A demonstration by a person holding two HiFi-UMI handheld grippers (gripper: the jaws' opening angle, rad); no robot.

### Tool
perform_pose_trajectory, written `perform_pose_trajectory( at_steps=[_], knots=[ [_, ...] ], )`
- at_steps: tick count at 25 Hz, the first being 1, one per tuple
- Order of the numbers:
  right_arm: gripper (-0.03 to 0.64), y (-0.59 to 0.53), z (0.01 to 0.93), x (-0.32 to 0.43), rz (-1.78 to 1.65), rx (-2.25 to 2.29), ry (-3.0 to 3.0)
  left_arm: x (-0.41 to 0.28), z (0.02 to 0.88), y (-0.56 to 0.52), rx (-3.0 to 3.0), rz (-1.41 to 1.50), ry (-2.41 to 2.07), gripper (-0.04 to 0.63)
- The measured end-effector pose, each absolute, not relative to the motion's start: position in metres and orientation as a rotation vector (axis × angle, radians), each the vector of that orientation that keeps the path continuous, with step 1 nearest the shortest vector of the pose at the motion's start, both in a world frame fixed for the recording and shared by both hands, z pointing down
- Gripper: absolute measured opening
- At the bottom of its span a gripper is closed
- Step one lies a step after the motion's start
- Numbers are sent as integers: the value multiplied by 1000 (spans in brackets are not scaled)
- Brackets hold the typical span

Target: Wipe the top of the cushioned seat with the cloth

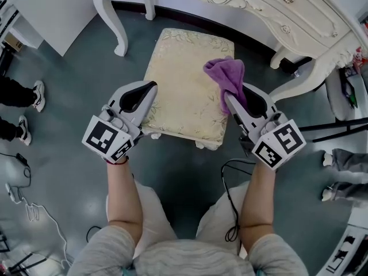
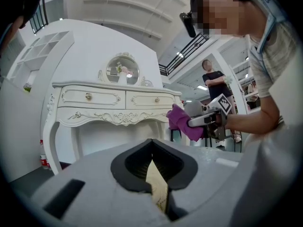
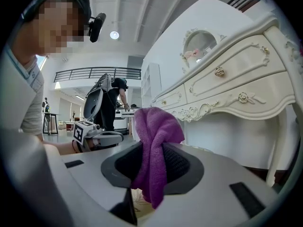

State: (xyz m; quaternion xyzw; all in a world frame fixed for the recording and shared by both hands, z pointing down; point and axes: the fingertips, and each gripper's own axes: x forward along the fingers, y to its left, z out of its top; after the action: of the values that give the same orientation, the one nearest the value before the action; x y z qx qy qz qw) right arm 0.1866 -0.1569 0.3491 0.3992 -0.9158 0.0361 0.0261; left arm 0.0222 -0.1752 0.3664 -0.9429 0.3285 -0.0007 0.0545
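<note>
Cloth [image 1: 227, 76], purple terry, pinched between the jaws of right gripper [image 1: 231, 98]; bunched above them, tail drooping below. Hangs over right edge of cream floral cushioned seat [image 1: 181, 96], toward far right corner; contact with the fabric not clear. Seat top lying left of cloth, long axis running from near edge toward white carved dressing table [image 1: 259, 4]. Left gripper [image 1: 150, 89] at seat's left edge, jaws pressed together, nothing gripped. Right hand nearer; probably calls for lowering, then sweeping leftward.
</note>
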Motion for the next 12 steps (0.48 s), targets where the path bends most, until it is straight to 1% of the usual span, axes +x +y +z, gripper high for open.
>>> perform_pose_trajectory(
  at_steps=[12],
  knots=[
    [112,-154,346,191,97,1255,-2827,27,369,-174,-2852,-58,985,12]
  ],
)
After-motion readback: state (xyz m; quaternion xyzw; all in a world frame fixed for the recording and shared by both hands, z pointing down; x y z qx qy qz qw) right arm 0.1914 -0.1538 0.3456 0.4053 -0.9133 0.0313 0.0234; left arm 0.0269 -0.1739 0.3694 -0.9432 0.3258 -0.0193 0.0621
